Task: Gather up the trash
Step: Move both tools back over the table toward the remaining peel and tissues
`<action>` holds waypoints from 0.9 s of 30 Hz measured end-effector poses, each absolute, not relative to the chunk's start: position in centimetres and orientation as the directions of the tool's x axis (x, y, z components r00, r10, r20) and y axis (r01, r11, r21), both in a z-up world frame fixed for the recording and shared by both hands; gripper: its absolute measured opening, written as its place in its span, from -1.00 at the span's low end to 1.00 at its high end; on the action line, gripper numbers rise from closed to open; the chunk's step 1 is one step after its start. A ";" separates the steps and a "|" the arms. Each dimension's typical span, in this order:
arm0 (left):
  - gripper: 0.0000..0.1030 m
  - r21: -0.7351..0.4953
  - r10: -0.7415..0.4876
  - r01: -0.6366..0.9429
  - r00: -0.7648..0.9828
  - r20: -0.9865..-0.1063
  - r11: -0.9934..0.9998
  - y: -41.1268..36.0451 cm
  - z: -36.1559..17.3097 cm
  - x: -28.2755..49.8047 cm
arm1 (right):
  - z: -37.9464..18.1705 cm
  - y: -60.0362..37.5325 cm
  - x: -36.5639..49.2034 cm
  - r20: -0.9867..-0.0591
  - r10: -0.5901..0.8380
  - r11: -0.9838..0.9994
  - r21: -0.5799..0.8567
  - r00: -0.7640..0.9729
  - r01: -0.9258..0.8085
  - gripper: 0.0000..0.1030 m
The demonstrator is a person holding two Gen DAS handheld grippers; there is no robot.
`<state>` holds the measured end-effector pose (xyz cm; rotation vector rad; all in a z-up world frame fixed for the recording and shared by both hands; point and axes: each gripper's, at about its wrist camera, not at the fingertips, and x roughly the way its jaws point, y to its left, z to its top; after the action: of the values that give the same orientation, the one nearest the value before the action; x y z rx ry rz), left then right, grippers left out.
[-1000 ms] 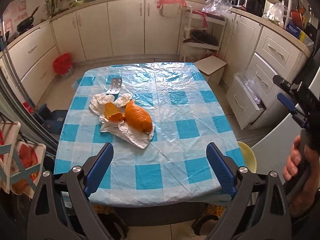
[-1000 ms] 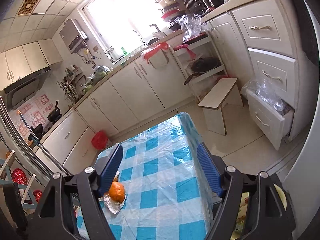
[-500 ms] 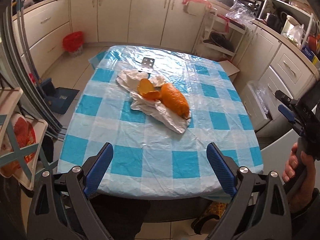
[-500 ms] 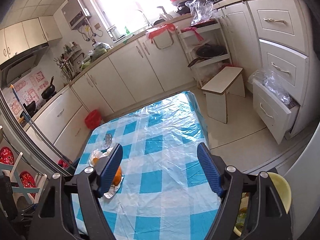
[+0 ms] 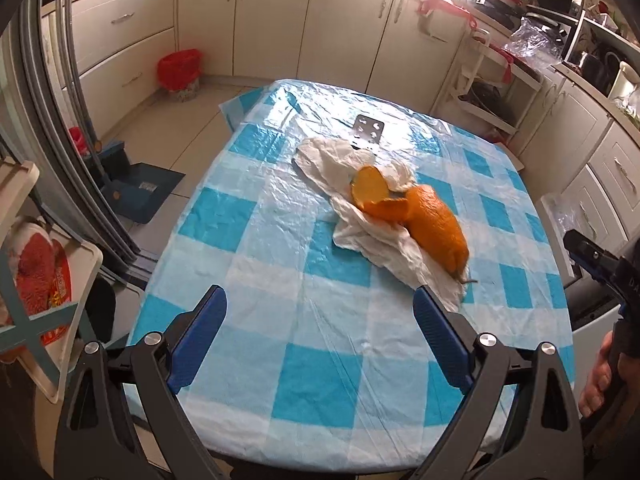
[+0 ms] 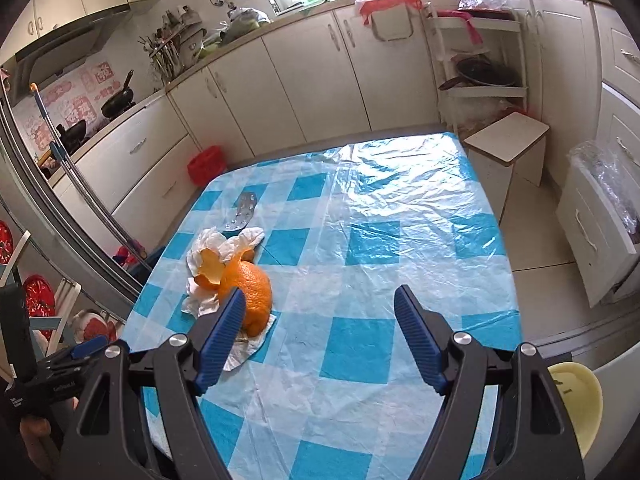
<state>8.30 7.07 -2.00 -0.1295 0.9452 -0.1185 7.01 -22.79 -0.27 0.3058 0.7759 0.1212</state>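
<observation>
While hovering wide-jawed over the counter (image 5: 248,392): nothing gripped yet.
Risk of orange peel (image 5: 436,226) slipping off limp tissue (image 5: 372,236) at frame centre if pinched by one edge.

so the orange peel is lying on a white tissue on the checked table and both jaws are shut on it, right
Not quite. The orange peel does lie on the white tissue on the checked table, but both views show the jaws open and holding nothing.
</observation>
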 end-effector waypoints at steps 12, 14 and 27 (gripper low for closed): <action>0.75 -0.150 -0.200 0.135 0.577 -0.792 0.979 5.5 -4.3 13.2 | -2.5 -20.6 9.2 -0.739 0.213 0.972 0.229 0.639 -0.060 0.43; 0.75 -0.145 -0.211 0.159 0.581 -0.786 0.977 4.8 -4.3 13.6 | -2.7 -20.4 9.3 -0.745 0.212 0.972 0.225 0.632 -0.060 0.43; 0.00 -0.071 -0.273 0.339 0.599 -0.753 0.938 0.0 -4.0 15.2 | -1.4 -21.6 6.6 -0.729 0.200 0.974 0.221 0.654 -0.051 0.43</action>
<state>15.21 -0.03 -3.96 0.0826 0.8588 -0.3552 6.58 -21.56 -1.40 0.1869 0.8466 0.1433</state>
